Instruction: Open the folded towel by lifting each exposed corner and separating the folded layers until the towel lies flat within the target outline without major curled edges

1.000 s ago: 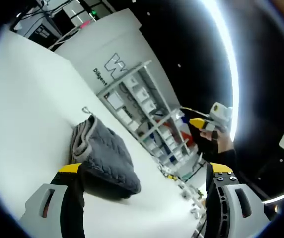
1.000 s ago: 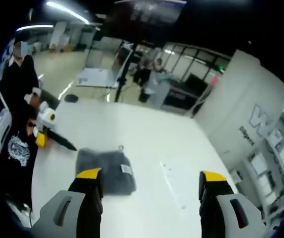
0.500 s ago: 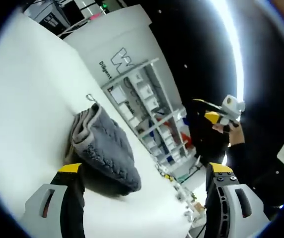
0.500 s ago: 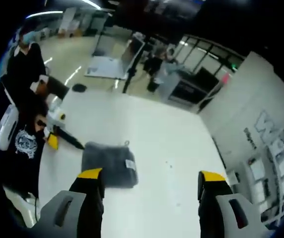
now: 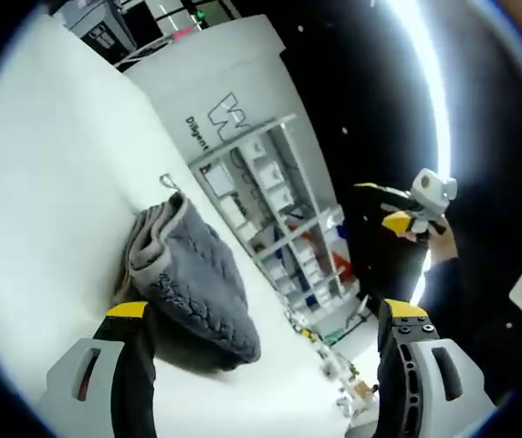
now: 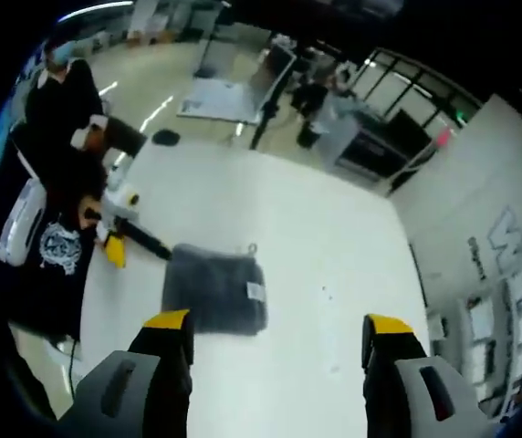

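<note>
A grey towel (image 6: 215, 290) lies folded on a white table (image 6: 316, 237), its hang loop (image 5: 167, 182) at the far edge. The left gripper (image 5: 261, 315) is spread wide, its left jaw hiding the towel's near corner; the right gripper (image 6: 275, 324), also wide, hovers clear above. Shelves (image 5: 275, 214) behind blur together.

Left gripper view low, close beside towel (image 5: 188, 283); right gripper view high, farther, looking down; both share towel, table (image 6: 334, 265).
</note>
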Action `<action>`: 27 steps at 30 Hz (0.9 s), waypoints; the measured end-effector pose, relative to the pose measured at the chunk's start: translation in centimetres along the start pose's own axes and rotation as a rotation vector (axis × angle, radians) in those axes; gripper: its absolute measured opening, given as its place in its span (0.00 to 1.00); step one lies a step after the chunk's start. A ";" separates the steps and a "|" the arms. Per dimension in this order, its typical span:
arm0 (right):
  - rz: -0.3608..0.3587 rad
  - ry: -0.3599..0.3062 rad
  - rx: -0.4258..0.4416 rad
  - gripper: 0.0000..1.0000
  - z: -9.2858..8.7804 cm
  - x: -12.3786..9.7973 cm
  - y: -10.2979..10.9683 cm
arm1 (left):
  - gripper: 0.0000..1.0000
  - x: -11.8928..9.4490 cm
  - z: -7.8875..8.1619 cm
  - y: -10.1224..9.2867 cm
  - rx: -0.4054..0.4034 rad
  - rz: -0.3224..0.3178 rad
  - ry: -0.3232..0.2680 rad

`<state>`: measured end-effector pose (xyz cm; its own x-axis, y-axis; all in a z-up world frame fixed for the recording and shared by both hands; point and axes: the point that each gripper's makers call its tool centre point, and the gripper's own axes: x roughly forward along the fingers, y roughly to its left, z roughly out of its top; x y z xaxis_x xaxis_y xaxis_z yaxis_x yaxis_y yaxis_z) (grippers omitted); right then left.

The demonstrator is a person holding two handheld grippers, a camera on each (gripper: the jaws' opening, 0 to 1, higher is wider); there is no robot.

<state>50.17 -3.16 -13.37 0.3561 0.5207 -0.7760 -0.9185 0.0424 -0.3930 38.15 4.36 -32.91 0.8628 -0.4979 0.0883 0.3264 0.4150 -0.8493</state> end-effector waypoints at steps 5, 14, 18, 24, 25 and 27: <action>0.052 0.046 -0.018 0.72 0.1 1.9 1.2 | 0.99 0.1 0.2 0.4 -0.013 0.008 -0.010; 0.075 0.072 -0.034 0.73 0.8 4.0 1.3 | 0.92 0.2 0.6 0.9 -0.017 0.030 -0.027; 0.082 0.080 -0.041 0.72 0.8 4.8 1.5 | 0.86 0.4 1.0 1.4 -0.013 0.050 -0.041; 0.091 0.082 -0.049 0.72 0.7 5.4 2.0 | 0.64 -0.1 1.9 2.6 -0.004 0.091 -0.100; 0.091 0.081 -0.049 0.72 0.7 5.4 2.2 | 0.59 0.0 2.1 2.9 -0.009 0.099 -0.109; 0.092 0.080 -0.048 0.71 0.7 5.6 2.1 | 0.53 0.0 2.1 3.3 -0.011 0.118 -0.114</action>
<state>50.11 0.41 -18.18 0.2854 0.4503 -0.8460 -0.9393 -0.0441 -0.3404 40.04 7.31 -34.65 0.9332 -0.3566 0.0454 0.2166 0.4570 -0.8627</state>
